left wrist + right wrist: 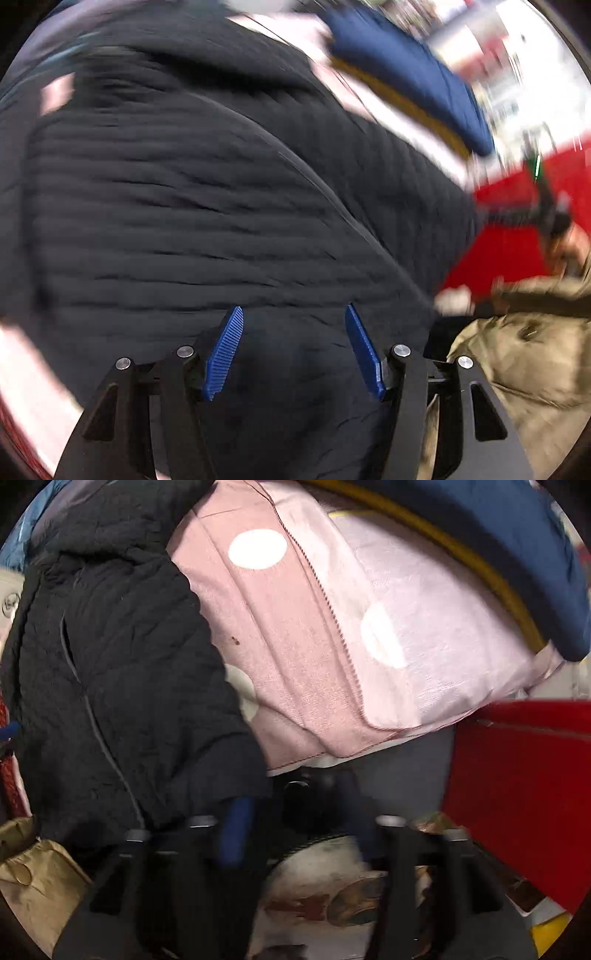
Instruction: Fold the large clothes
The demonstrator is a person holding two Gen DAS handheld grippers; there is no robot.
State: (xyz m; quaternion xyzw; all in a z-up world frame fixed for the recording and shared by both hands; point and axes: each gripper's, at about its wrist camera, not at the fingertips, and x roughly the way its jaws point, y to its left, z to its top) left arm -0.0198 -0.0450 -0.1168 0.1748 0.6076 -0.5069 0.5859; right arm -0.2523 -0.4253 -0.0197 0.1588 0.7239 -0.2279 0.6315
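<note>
A dark quilted jacket [184, 203] fills most of the blurred left wrist view. My left gripper [294, 310] hangs just above it, jaws apart, and its blue pads [225, 350] press on nothing. In the right wrist view the same jacket [110, 664] lies on the left, over a pink bedsheet [314, 627] with white dots. My right gripper [295, 808] is blurred and stands open by the jacket's lower corner. Its left finger [236, 827] is next to the cloth edge. Nothing sits between the jaws.
A blue cushion with a yellow edge [517, 554] lies at the sheet's far side [406, 74]. A red box-like thing [517, 794] stands to the right. A tan garment [517, 362] lies beside the jacket. Patterned floor [332, 897] shows beyond the bed's edge.
</note>
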